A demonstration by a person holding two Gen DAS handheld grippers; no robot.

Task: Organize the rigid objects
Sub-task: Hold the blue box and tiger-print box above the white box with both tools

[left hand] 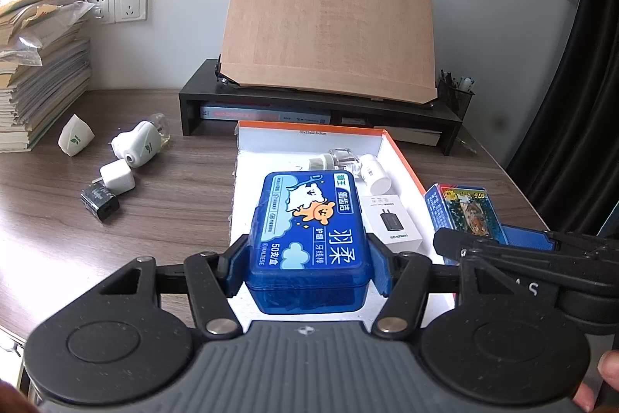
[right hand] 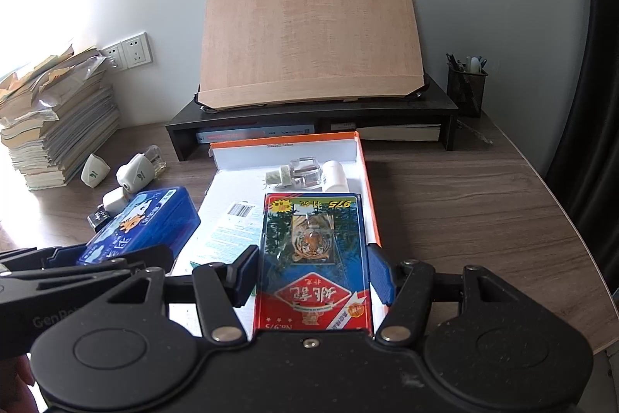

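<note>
Scanning from the left, I see books (left hand: 40, 72) stacked against the wall, then loose pieces on the table (left hand: 174, 204): a white cap (left hand: 75, 141), a white plug-in (left hand: 141, 143), a white charger (left hand: 118, 174) and a black charger (left hand: 100, 204). These look not yet sorted. Next comes my left tool (left hand: 305, 260), its pads clamped on the sides of the blue case (left hand: 307, 231), held above the near edge of the tray (left hand: 402, 157). I judge it is there to be set inside. The tray already holds a clear bottle (left hand: 336, 159), a white bottle (left hand: 375, 177) and a white box (left hand: 390, 221). Furthest right, my right tool (right hand: 313, 275) is clamped on the card box (right hand: 313, 258), over the tray's right side, with its jaws set wider than the left's.
</note>
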